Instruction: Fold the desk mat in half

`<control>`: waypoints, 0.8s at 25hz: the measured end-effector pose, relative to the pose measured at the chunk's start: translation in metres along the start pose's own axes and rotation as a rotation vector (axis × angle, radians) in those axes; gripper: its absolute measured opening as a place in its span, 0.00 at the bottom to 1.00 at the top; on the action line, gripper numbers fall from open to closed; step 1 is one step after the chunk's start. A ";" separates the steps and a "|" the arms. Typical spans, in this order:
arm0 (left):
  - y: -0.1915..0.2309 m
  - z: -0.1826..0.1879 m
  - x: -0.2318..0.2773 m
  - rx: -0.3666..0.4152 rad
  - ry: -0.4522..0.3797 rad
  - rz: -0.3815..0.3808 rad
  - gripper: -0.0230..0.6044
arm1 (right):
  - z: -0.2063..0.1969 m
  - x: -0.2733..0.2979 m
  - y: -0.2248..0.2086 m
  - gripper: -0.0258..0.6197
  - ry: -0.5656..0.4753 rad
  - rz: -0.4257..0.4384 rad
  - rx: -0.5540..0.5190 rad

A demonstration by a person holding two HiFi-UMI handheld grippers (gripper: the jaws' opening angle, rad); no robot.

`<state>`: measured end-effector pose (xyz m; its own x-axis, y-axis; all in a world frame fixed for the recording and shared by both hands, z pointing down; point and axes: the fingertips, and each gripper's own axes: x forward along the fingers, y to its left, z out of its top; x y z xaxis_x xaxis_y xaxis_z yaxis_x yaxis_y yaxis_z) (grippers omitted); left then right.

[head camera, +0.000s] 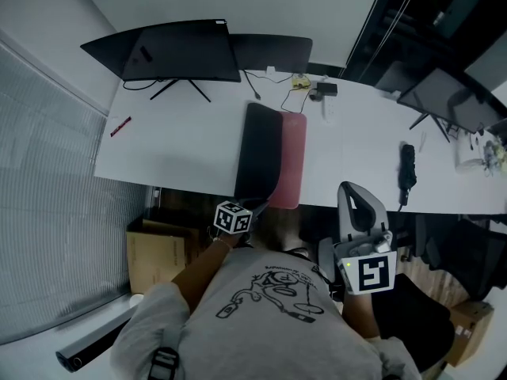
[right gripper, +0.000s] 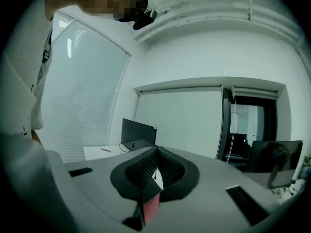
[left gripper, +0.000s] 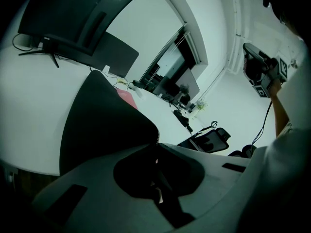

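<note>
The desk mat (head camera: 261,153) lies on the white desk (head camera: 182,153), its black underside turned up as a raised flap. Its pink face (head camera: 292,161) shows to the right of the flap. My left gripper (head camera: 255,205) is at the desk's near edge, shut on the near corner of the black flap (left gripper: 104,125). In the left gripper view the mat's edge runs into the closed jaw tips of that gripper (left gripper: 156,142). My right gripper (head camera: 348,190) is held level off the desk's near edge, right of the mat and apart from it. Its jaws (right gripper: 156,150) meet, gripping nothing of the mat.
Two dark monitors (head camera: 184,51) stand at the back left, with cables and an adapter (head camera: 325,90) behind the mat. A red pen (head camera: 120,126) lies at the left, a black folded umbrella (head camera: 406,172) at the right. A cardboard box (head camera: 155,253) sits on the floor.
</note>
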<state>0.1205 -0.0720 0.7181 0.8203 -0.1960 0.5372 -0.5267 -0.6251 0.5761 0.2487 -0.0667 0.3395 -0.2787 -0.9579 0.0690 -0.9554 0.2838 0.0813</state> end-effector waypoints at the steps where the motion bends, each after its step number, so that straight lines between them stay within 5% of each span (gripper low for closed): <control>1: -0.001 0.000 0.002 0.006 0.005 -0.001 0.09 | 0.000 -0.001 -0.001 0.05 -0.001 -0.002 0.001; 20: -0.026 -0.002 0.035 0.047 0.058 -0.036 0.09 | -0.005 -0.020 -0.028 0.05 0.006 -0.045 0.007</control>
<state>0.1626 -0.0611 0.7224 0.8237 -0.1290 0.5522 -0.4844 -0.6663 0.5669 0.2811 -0.0552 0.3412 -0.2346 -0.9694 0.0718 -0.9677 0.2399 0.0777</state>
